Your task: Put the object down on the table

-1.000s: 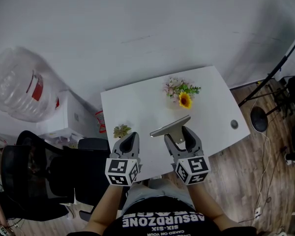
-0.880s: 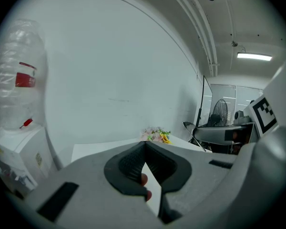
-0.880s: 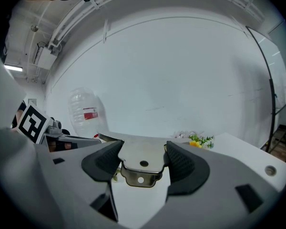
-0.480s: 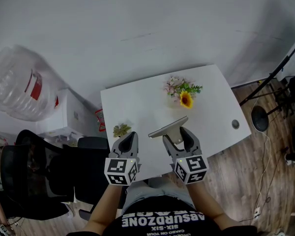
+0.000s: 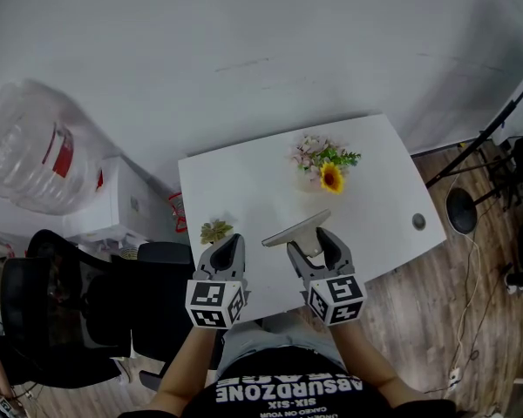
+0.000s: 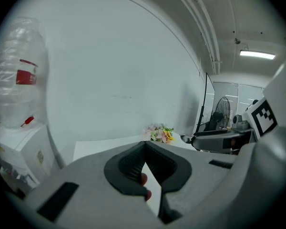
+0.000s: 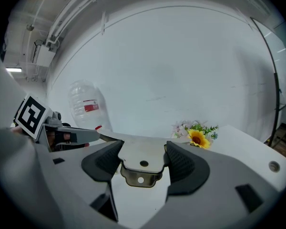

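A flat metal scraper (image 5: 295, 230) with a wide blade hangs above the white table (image 5: 244, 181), its blade pointing left. My right gripper (image 5: 307, 249) is shut on its holed handle plate (image 7: 142, 163), which fills the gap between the two pads. The right gripper (image 7: 143, 157) is over the table's near edge. My left gripper (image 5: 228, 247) hovers beside it on the left, shut, with nothing between its tips (image 6: 144, 146). The scraper's blade (image 6: 214, 138) reaches toward the left gripper.
A bunch of artificial flowers with a sunflower (image 5: 323, 167) stands at the table's far right. A small dried plant (image 5: 215, 231) lies near the left edge. A cable grommet (image 5: 418, 222) is at the right corner. A water bottle (image 5: 35, 159) and a black chair (image 5: 61, 320) are to the left.
The right gripper and the scraper have drifted slightly left and toward me. The left gripper has barely moved.
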The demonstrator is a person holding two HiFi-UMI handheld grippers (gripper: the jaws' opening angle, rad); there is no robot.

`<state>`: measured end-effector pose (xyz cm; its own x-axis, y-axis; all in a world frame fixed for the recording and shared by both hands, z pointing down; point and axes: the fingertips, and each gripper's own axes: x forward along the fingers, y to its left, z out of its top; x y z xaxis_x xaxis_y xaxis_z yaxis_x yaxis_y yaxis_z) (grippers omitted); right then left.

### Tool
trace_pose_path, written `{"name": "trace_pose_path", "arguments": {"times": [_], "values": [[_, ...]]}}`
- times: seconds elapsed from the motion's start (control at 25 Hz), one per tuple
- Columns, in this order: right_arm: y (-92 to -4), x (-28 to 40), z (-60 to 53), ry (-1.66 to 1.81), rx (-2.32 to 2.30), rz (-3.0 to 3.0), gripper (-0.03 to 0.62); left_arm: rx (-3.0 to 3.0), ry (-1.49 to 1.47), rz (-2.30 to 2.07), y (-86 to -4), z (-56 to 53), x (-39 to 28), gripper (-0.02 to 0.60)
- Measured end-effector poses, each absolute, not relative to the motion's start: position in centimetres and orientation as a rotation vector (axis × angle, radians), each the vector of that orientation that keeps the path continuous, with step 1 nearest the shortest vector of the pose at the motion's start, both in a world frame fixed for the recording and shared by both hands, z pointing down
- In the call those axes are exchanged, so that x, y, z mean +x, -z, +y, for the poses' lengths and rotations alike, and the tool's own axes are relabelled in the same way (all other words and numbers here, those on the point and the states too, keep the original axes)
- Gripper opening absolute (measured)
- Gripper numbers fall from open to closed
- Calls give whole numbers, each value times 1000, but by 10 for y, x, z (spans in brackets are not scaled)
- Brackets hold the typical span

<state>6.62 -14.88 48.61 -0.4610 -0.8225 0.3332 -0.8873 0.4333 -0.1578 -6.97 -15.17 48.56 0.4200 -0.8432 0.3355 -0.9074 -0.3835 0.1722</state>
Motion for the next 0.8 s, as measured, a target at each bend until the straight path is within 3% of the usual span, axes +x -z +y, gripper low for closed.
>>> {"name": "trace_pose_path", "arguments": {"times": [0.8], "values": [[-514, 60, -157, -534, 1431, -2444, 288, 2318, -293, -1524, -496, -157, -74, 5]]}}
